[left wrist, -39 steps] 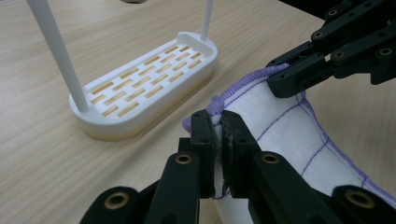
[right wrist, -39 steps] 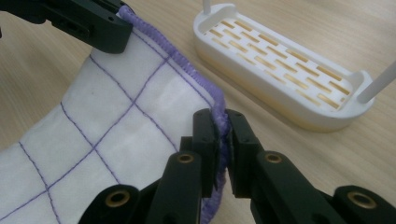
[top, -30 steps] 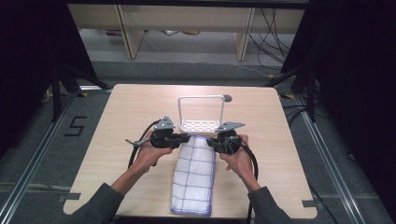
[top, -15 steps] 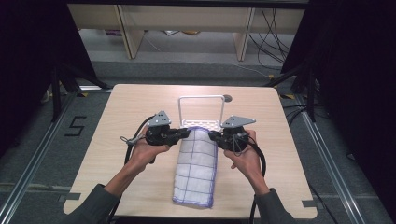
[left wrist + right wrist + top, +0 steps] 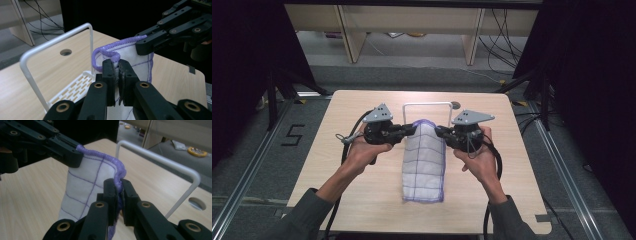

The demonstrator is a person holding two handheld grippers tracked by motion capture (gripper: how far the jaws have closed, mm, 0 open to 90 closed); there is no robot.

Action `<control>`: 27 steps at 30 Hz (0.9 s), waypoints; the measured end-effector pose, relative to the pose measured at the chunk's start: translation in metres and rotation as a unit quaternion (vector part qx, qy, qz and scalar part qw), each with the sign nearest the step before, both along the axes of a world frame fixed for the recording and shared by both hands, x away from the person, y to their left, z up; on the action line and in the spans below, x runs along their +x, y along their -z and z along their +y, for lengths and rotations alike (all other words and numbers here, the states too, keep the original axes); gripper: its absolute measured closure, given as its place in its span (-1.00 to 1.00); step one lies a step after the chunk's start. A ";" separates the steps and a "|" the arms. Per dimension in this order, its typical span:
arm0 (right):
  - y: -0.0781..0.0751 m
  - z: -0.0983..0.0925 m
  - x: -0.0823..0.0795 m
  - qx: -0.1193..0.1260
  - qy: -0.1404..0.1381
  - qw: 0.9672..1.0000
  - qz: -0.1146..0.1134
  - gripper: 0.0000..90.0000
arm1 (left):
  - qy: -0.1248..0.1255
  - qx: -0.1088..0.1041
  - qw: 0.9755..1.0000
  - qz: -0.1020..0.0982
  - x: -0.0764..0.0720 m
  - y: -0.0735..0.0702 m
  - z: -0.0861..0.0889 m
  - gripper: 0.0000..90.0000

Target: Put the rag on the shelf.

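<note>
Left gripper (image 5: 408,131) and right gripper (image 5: 440,133) each clamp a far corner of the white cloth with purple grid lines and purple stitched edge (image 5: 424,165), raised before the white wire rack (image 5: 428,105). Risk: a thin edge grip may slip, dropping the cloth short of the rail

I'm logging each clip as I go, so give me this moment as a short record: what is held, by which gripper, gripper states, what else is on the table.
held thing: white cloth with purple grid and purple hem
left gripper: shut on the cloth's top left corner
right gripper: shut on the cloth's top right corner
cloth pose: top edge lifted between the two grippers, lower end lying on the table
behind the cloth: white wire rack, upright bar over a slotted base
hole in tabletop: beside the rack's right post
</note>
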State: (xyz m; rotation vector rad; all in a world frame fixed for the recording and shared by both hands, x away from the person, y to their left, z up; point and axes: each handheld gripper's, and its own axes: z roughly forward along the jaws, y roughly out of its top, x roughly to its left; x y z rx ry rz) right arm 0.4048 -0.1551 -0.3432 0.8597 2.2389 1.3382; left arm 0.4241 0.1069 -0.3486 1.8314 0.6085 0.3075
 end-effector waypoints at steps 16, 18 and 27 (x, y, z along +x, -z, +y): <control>-0.057 0.003 0.035 0.018 0.015 0.999 -0.028 0.88 | -0.037 0.007 0.999 -0.025 0.036 -0.054 0.009 0.87; -0.060 0.003 0.041 0.016 0.018 0.999 -0.028 0.88 | -0.045 0.010 0.999 -0.026 0.042 -0.057 0.010 0.87; -0.077 0.004 0.063 0.028 0.033 0.998 -0.038 0.88 | -0.060 -0.010 0.998 -0.021 0.061 -0.073 0.015 0.88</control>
